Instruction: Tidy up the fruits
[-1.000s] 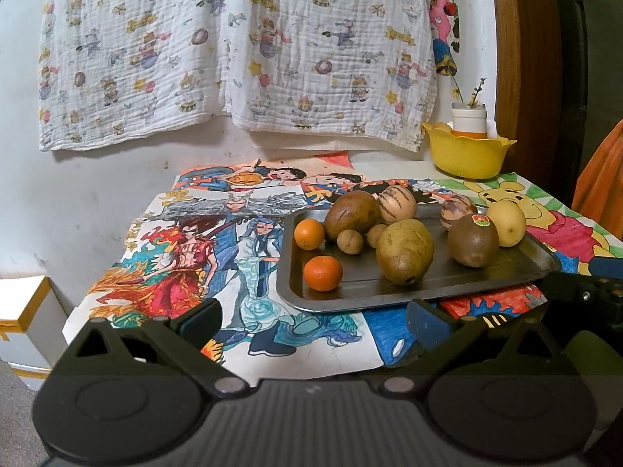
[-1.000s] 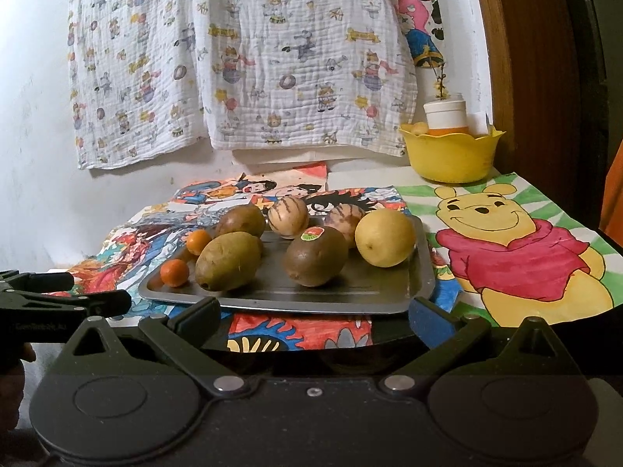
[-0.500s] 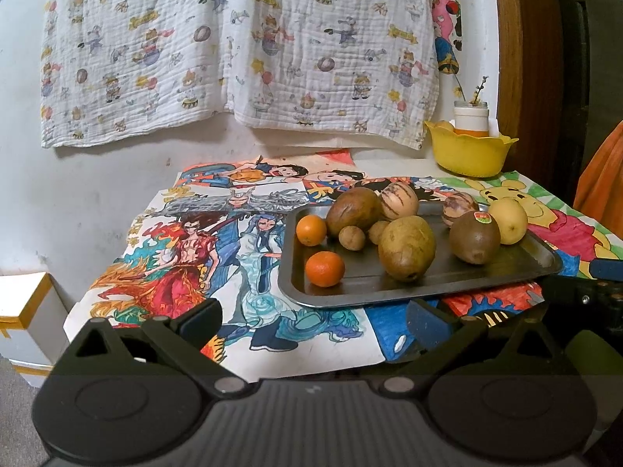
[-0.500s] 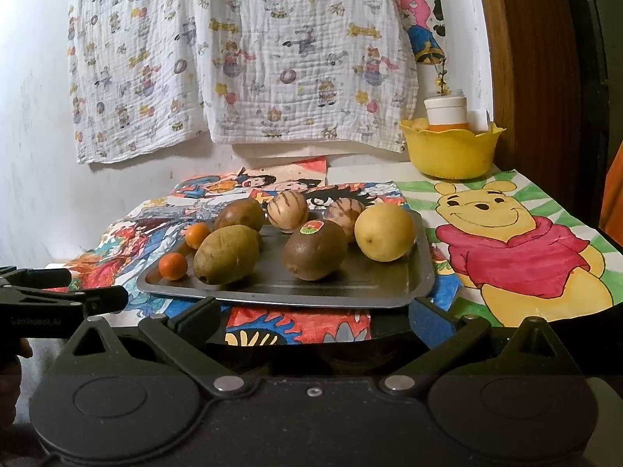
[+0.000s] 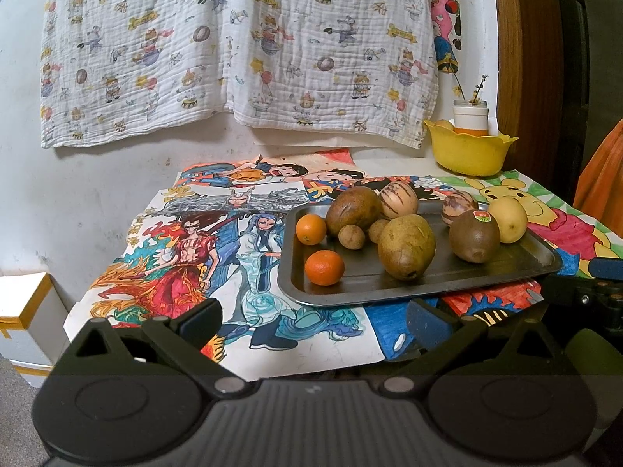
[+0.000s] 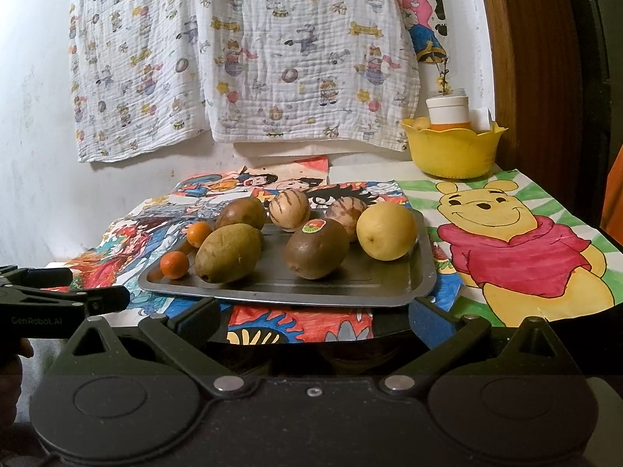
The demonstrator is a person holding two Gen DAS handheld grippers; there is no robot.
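A grey metal tray (image 5: pixel 521 268) (image 6: pixel 393 288) on the table holds several fruits: two small oranges (image 5: pixel 324 267) (image 6: pixel 175 264), brown-green fruits (image 5: pixel 406 246) (image 6: pixel 227 252), a kiwi with a sticker (image 5: pixel 474 235) (image 6: pixel 316 248), a yellow fruit (image 5: pixel 507 220) (image 6: pixel 386 230), two striped melons (image 5: pixel 398 200) (image 6: pixel 289 210) and two small brown ones (image 5: pixel 351 237). My left gripper (image 5: pixel 313 321) is open and empty in front of the tray's left end. My right gripper (image 6: pixel 313 319) is open and empty at the tray's near edge.
A yellow bowl (image 5: pixel 469 152) (image 6: pixel 451 150) with a white jar stands at the back right. Coloured drawings (image 5: pixel 187 257) (image 6: pixel 518 249) cover the table. A patterned cloth (image 5: pixel 233 46) hangs on the wall. A white box (image 5: pixel 23 311) sits left of the table.
Both grippers have drifted slightly closer to the tray and a little higher. Nothing on the tray has moved. Both stay open.
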